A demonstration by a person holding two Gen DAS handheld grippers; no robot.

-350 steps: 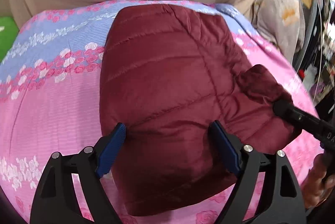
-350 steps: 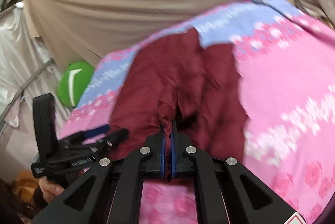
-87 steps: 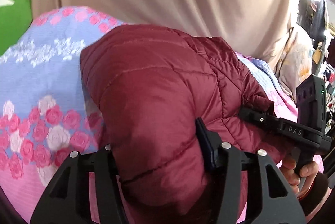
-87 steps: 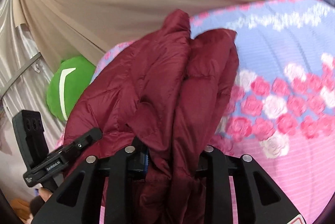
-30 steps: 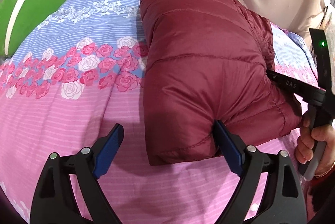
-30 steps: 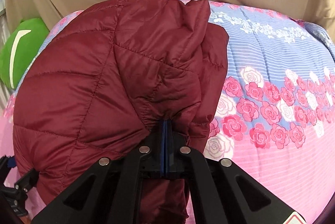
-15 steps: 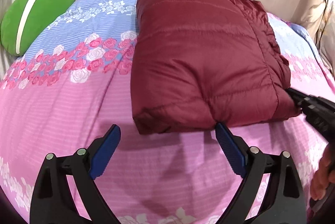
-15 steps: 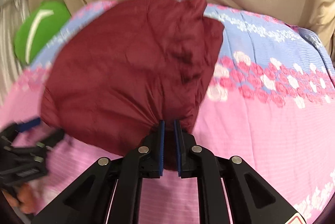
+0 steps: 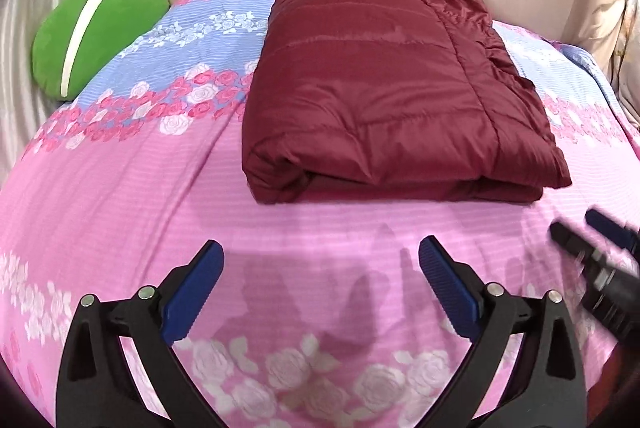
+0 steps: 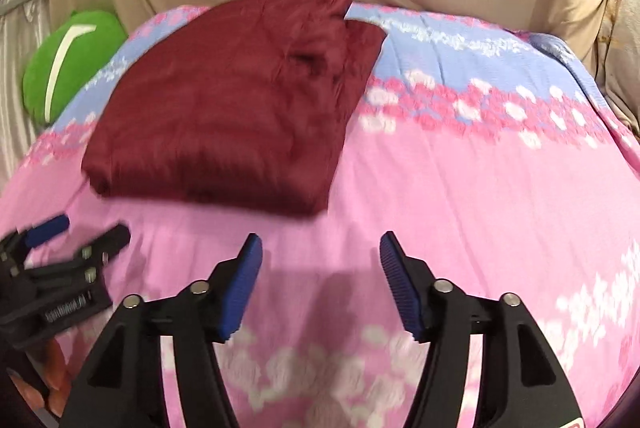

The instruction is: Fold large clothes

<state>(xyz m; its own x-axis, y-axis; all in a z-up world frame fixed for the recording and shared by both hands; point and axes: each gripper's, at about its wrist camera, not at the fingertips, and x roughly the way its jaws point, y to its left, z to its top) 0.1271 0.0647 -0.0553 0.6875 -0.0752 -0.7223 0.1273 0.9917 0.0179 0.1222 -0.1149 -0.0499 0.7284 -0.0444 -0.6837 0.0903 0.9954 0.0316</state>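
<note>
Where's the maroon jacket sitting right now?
The folded maroon jacket lies on the floral bedspread, centre-right in the left wrist view, right of the green cushion and beyond both tools, untouched by either.

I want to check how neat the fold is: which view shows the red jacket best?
The left wrist view: the red jacket is sharp there, with its quilting and stacked front edge visible. The right wrist view shows it motion-blurred, so seams and layers are unreadable.

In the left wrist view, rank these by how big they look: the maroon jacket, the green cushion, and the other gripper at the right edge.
1. Maroon jacket
2. Green cushion
3. Right gripper, blurred and cut off by the edge, so its rank is unsure.
</note>
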